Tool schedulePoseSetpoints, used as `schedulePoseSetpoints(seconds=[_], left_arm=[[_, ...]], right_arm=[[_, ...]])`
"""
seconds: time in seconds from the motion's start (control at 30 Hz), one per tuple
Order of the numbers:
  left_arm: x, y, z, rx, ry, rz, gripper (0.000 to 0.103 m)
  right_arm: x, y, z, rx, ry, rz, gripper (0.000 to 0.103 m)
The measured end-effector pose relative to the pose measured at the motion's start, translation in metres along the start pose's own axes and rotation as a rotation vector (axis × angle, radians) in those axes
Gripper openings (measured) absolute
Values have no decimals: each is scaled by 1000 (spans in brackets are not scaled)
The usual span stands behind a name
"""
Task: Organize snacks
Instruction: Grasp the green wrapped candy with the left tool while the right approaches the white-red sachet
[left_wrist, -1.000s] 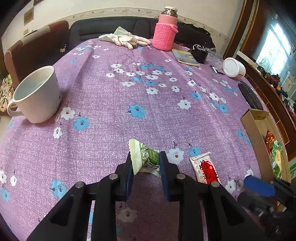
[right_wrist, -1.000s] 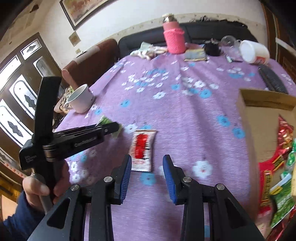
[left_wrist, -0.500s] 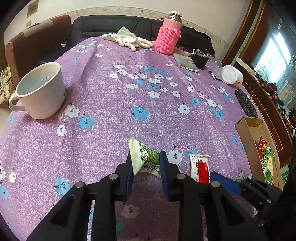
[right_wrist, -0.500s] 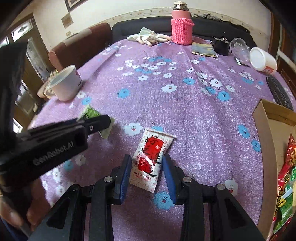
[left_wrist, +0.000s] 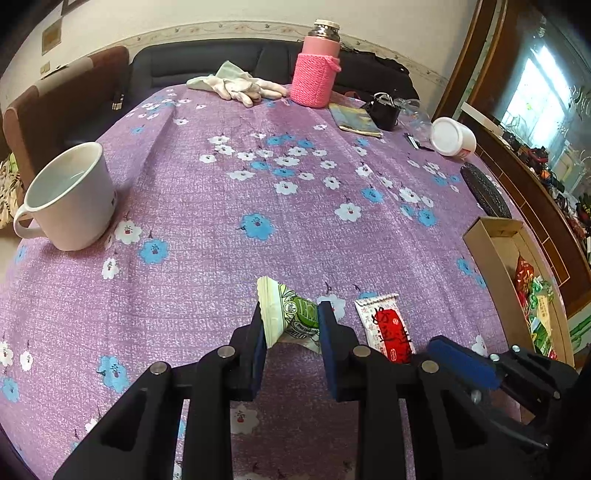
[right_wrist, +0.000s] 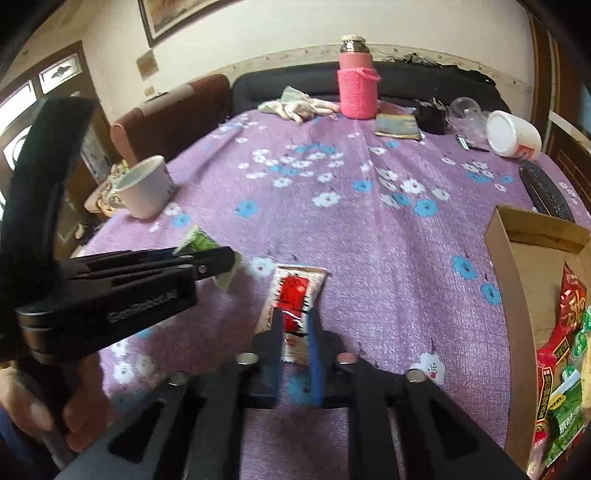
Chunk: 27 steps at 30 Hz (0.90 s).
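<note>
My left gripper is shut on a green and white snack packet, held just above the purple flowered tablecloth. The same packet shows in the right wrist view poking out past the left gripper's fingers. My right gripper is shut on the near end of a red and white snack packet that lies on the cloth; it also shows in the left wrist view. A cardboard box holding several snack packets stands at the right.
A white mug stands at the left. At the far side are a pink knitted bottle, white gloves, a booklet, a black object and a tipped white jar. A dark remote lies near the box.
My right gripper moved in over the red and white packet and shut on its near end. My left gripper kept hold of the green packet.
</note>
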<state>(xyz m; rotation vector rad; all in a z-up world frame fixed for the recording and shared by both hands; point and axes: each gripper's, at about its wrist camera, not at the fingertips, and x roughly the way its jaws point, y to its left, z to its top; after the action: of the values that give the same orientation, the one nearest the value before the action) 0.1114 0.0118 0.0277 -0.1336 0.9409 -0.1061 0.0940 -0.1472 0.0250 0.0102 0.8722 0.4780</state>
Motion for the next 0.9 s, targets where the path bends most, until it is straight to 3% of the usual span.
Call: schedulePoseSetpoints(seconds=[0.03, 0.07, 0.3, 0.37, 0.4, 0.5, 0.57, 0.6, 0.77, 0.9], left_arm=[[0, 2, 1, -9, 0, -4, 25], [0, 4, 2, -19, 2, -9, 25], [-2, 15, 3, -63, 13, -32, 25], [-3, 17, 4, -71, 14, -37, 25], [-3, 18, 4, -73, 14, -40, 25], [-4, 18, 4, -71, 17, -48, 25], [-4, 16, 3, -66, 17, -50, 25], [-5, 15, 3, -62, 17, -52, 25], [-5, 7, 1, -36, 11, -50, 25], [-4, 2, 0, -17, 8, -50, 25]], right_arm=[[0, 2, -1, -4, 0, 1, 53], [1, 4, -2, -8, -6, -5, 56], [14, 6, 6, 22, 45, -35, 56], [22, 9, 9, 13, 72, -51, 47], [27, 10, 10, 2, 93, -68, 36], [35, 13, 11, -17, 100, -111, 34], [34, 14, 9, -31, 87, -138, 21], [33, 13, 8, -34, 84, -139, 9], [17, 3, -2, -5, 35, -144, 7], [6, -7, 0, 30, -1, -95, 7]])
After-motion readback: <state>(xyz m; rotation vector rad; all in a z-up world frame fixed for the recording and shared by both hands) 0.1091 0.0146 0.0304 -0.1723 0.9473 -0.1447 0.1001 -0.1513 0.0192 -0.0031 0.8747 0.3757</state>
